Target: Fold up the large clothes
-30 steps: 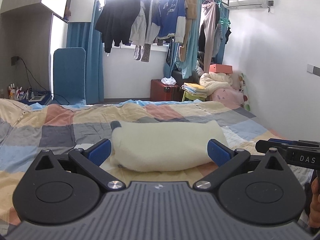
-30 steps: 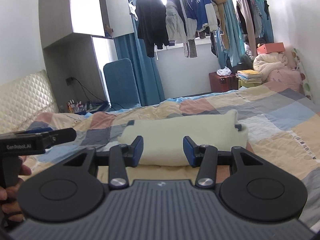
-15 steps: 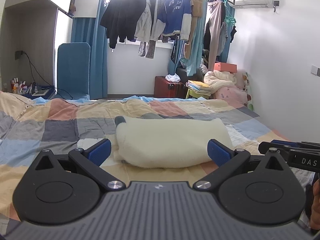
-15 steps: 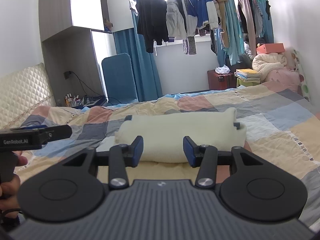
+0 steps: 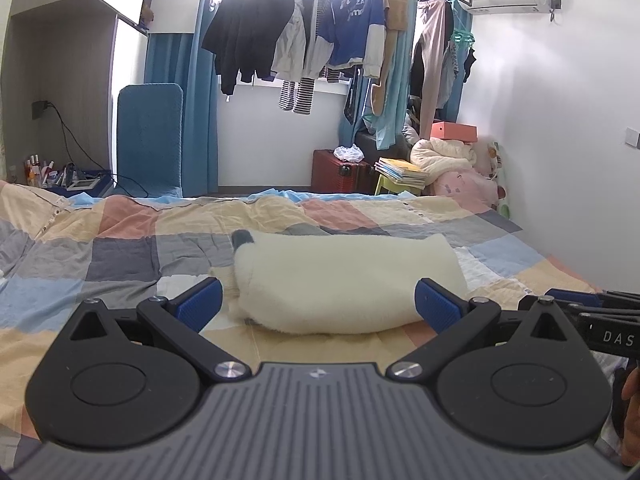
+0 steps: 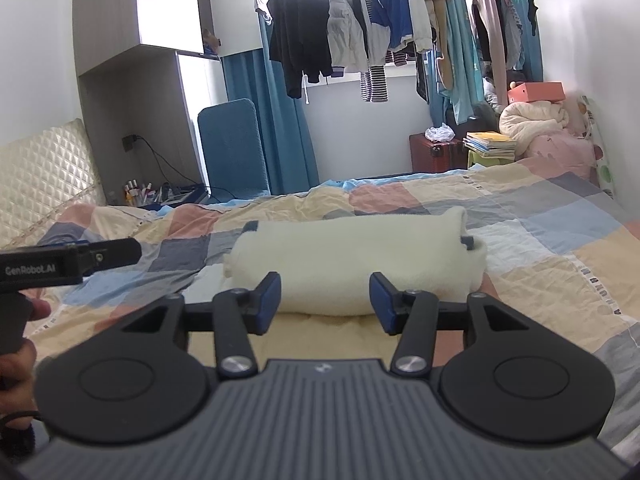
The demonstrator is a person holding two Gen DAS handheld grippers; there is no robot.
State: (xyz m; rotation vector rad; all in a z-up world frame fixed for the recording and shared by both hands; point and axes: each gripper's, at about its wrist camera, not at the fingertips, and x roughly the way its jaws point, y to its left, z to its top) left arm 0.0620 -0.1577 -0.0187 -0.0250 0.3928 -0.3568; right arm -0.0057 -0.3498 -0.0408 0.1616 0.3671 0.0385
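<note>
Left wrist view: the left gripper (image 5: 318, 304), black with blue pads, hangs above a patchwork quilt of peach, grey, blue and cream squares (image 5: 120, 256) with its jaws spread wide and nothing between them. Just beyond the fingertips lies the folded cream fleece garment (image 5: 344, 280), a thick oblong bundle resting flat on the quilt, a small grey trim showing at its left end; neither pad touches it. At the right edge the side of the right gripper (image 5: 592, 312) enters, its black bar printed with the white letters "DAS", the rest cut off by the frame. Right wrist view: the right gripper stands with its jaws partly apart, having just opened a little further, the gap empty and the same cream bundle lying just past the blue pads. At the left edge the left gripper's bar reads "GenRobot.AI" in pale letters, and the person's left hand (image 6: 18, 360) grips the handle below it. Behind the bed, dark and pale clothes on a hanging rail (image 5: 304, 32) include a blue jersey whose white lettering is only partly legible. A red-brown suitcase (image 5: 340, 172), a stack of books (image 5: 400, 168) and an orange box (image 5: 454, 131) stand by the far wall.
</note>
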